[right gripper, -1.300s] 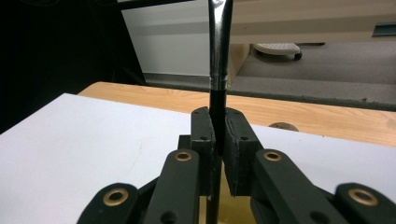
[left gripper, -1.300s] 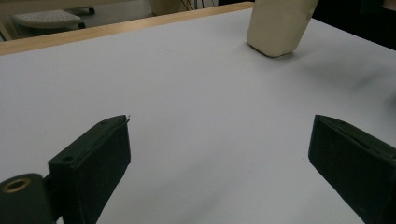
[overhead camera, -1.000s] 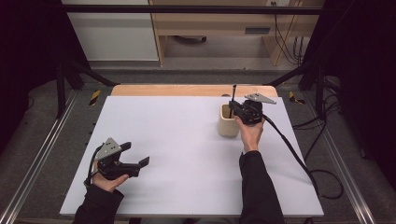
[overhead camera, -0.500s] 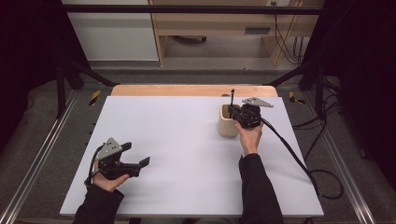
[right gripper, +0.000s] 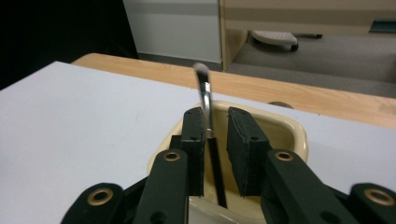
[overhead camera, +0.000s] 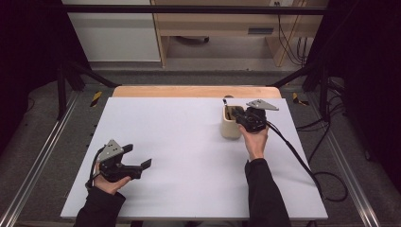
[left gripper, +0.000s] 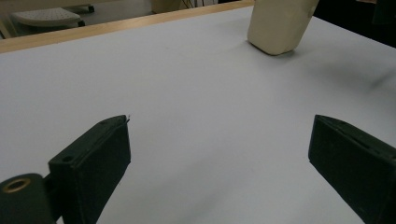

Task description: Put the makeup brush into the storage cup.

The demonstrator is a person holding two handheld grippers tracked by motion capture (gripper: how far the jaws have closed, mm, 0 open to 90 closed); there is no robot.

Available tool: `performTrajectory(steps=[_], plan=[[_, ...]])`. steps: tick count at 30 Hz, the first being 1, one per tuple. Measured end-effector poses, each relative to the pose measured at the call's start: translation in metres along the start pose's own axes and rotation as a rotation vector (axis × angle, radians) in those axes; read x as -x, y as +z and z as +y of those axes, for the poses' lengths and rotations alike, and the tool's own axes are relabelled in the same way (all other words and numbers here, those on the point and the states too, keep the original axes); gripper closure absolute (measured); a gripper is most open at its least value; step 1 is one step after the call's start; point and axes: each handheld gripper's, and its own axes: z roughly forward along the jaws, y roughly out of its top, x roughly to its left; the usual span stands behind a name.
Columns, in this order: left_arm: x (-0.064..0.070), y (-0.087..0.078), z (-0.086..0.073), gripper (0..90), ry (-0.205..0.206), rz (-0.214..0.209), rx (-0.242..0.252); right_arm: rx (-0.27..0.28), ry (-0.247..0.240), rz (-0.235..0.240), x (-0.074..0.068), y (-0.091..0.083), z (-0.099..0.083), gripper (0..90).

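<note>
A cream cup (overhead camera: 230,130) stands on the right half of the white table (overhead camera: 189,142). In it stands a thin tool (right gripper: 205,93) with a black lower part and a silver upper part, its top (overhead camera: 228,98) poking above the rim. My right gripper (overhead camera: 236,116) hangs over the cup (right gripper: 289,128), jaws a little apart. The tool rests between them against the left jaw in the right gripper view (right gripper: 216,114). My left gripper (overhead camera: 138,156) is held low at the near left, wide open with nothing in it (left gripper: 222,121). The cup (left gripper: 280,28) is far ahead of it.
A wooden strip (overhead camera: 189,91) runs along the table's far edge. The right gripper's cable (overhead camera: 293,151) trails off the table's right side to the floor. Metal frame rails (overhead camera: 42,161) flank the table.
The right gripper has sunk toward the cup, and the tool's top now stands lower over the rim. The left gripper has stayed in place.
</note>
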Motion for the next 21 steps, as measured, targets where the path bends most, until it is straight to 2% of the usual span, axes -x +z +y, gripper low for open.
performTrajectory(steps=[4, 10, 15, 21], plan=[[0.0, 0.0, 0.0, 5.4, 0.003, 0.001, 0.0, 0.032, -0.012, 0.025, -0.003, -0.014, 0.004, 70.7], [0.0, 0.0, 0.0, 5.4, 0.002, 0.001, 0.002, 0.044, -0.011, 0.058, -0.007, -0.031, 0.008, 60.2], [0.001, 0.0, 0.0, 5.3, 0.003, -0.001, 0.001, 0.042, -0.039, 0.089, -0.012, -0.043, 0.003, 51.7], [0.001, 0.0, 0.0, 5.3, 0.003, 0.0, 0.002, 0.045, -0.029, 0.11, -0.015, -0.057, -0.005, 37.2]])
